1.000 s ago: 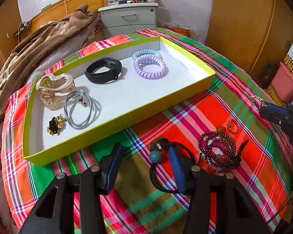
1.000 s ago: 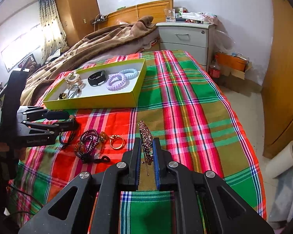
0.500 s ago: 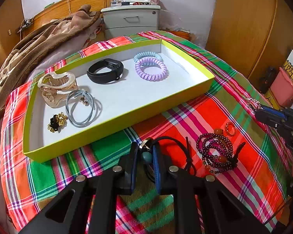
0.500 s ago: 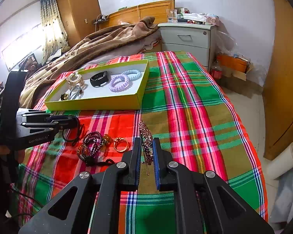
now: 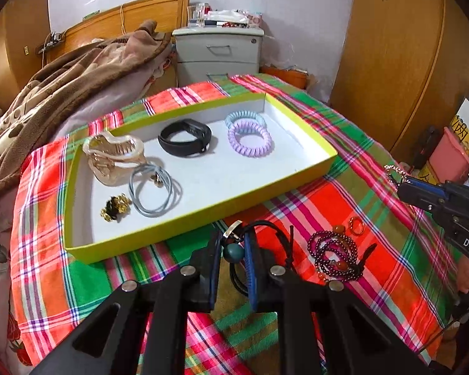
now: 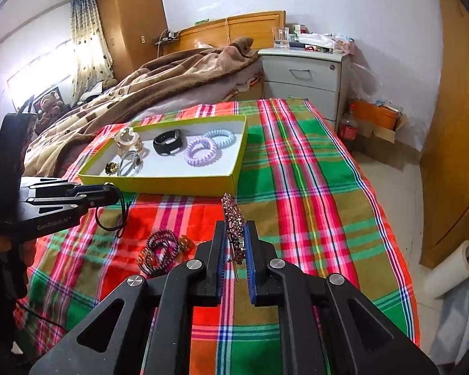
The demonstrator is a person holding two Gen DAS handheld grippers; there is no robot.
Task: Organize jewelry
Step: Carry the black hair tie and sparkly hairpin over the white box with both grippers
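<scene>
My left gripper (image 5: 233, 240) is shut on a black cord necklace (image 5: 275, 234), its pads pinching the teal bead (image 5: 233, 251) just above the plaid bedspread. The cord dangles below it (image 6: 122, 215). A yellow-green tray (image 5: 203, 215) lies just beyond, holding a beige claw clip (image 5: 115, 156), a black band (image 5: 184, 137), purple (image 5: 249, 139) and blue (image 5: 244, 115) spiral hair ties, grey hair ties (image 5: 154, 190) and a gold-black ornament (image 5: 115, 207). To the right, my right gripper (image 6: 234, 234) is shut on a sparkly hair clip (image 6: 233, 215). A dark red beaded bracelet (image 5: 334, 253) and gold ring (image 5: 356, 225) lie between the grippers.
A brown blanket (image 5: 62, 87) is heaped on the bed behind the tray. A grey nightstand (image 5: 219, 53) stands at the head of the bed. Wooden wardrobes line the right wall, with a pink bin (image 5: 450, 159) and a paper roll (image 6: 453, 268) on the floor.
My left gripper has closed from wide open onto the bead of the black cord necklace and risen a little with it. The right gripper has kept still with the hair clip.
</scene>
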